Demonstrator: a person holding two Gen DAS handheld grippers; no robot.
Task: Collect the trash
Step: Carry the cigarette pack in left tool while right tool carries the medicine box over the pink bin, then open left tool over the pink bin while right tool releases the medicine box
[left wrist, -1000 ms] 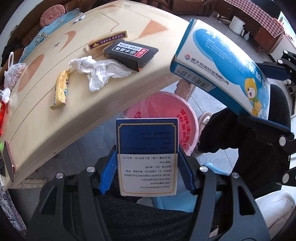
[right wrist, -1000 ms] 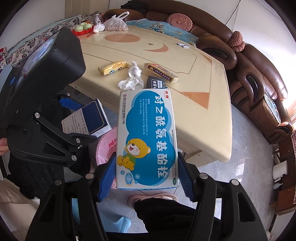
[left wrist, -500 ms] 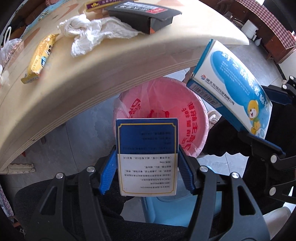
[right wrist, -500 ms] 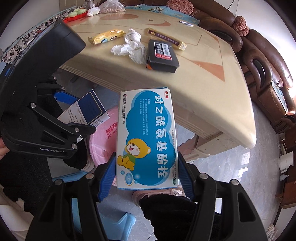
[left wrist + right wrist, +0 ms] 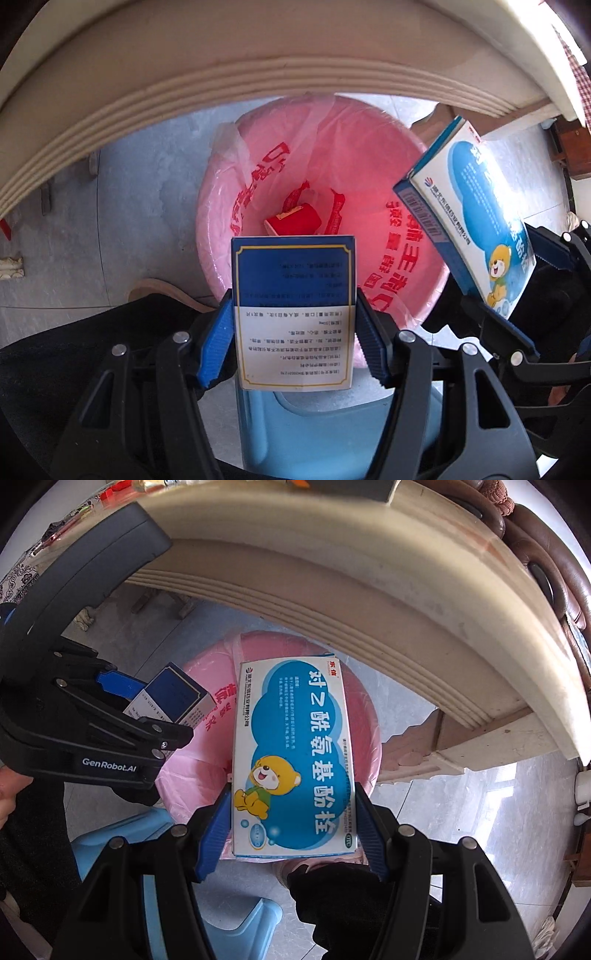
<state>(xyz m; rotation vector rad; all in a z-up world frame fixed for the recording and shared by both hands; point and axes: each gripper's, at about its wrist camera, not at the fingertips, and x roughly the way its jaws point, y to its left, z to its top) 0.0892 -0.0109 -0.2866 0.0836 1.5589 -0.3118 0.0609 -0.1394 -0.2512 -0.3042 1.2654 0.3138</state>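
Note:
My left gripper [image 5: 295,332] is shut on a dark blue and white medicine box [image 5: 295,314], held over the pink-lined trash bin [image 5: 236,199]. Inside the bin lies a red packet [image 5: 293,221]. My right gripper [image 5: 293,819] is shut on a bigger light blue box with a cartoon bear [image 5: 293,757], also above the pink bin [image 5: 369,716]. In the left wrist view the bear box [image 5: 476,225] hangs at the bin's right rim. The right wrist view shows the left gripper [image 5: 147,705] with the dark blue box [image 5: 173,694] at the left.
The cream table's moulded edge [image 5: 221,74] arches just above both grippers, and its leg [image 5: 424,753] stands right of the bin. A light blue plastic stool [image 5: 332,424] sits below. The person's dark trouser leg [image 5: 74,369] and shoe [image 5: 291,871] are near. Grey tiled floor [image 5: 129,192] surrounds the bin.
Both grippers have sunk from table-top height to below the table edge, still holding their boxes. The tabletop items have left view and the bin's inside now shows.

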